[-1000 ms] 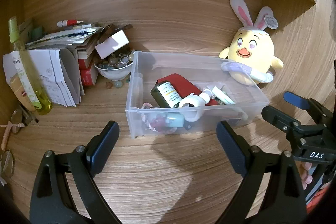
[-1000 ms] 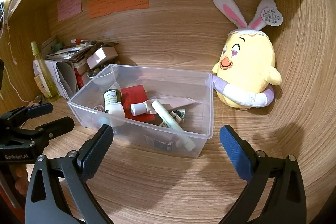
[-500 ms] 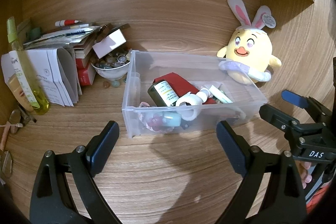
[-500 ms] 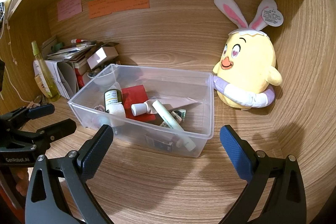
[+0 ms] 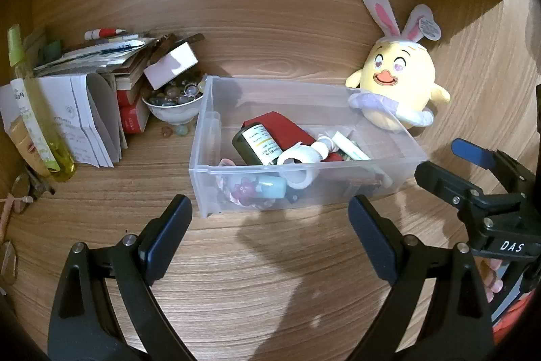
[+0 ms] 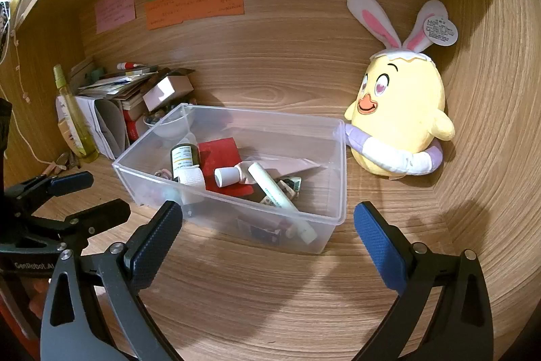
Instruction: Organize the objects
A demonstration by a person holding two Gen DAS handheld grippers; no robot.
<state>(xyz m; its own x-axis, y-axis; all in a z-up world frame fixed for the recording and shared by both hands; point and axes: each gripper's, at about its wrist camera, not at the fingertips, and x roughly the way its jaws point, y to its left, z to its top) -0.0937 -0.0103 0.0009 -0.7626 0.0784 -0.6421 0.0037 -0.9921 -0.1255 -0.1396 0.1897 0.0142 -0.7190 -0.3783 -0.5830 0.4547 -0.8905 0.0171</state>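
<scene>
A clear plastic bin [image 5: 216, 154] [image 6: 338, 171] stands on the wooden desk. It holds a dark bottle with a white label [image 5: 258, 144] [image 6: 182, 156], a red card [image 6: 219, 158], a roll of white tape [image 5: 296, 164], a pale tube [image 6: 277, 195] and other small items. My left gripper [image 5: 270, 235] is open and empty, just in front of the bin. My right gripper [image 6: 267, 232] is open and empty, at the bin's near right corner. Each gripper shows at the edge of the other's view.
A yellow chick plush with bunny ears [image 5: 395, 83] [image 6: 402, 120] leans beside the bin's right end. At left are a bowl of glass beads [image 5: 174, 105], a stack of papers and books [image 5: 98, 83] and a yellow-green bottle [image 5: 37, 110]. Sticky notes [image 6: 196, 4] hang on the back wall.
The left wrist view has drifted slightly, with the bin now a little lower and left. Both grippers stay open; the right view is nearly unchanged.
</scene>
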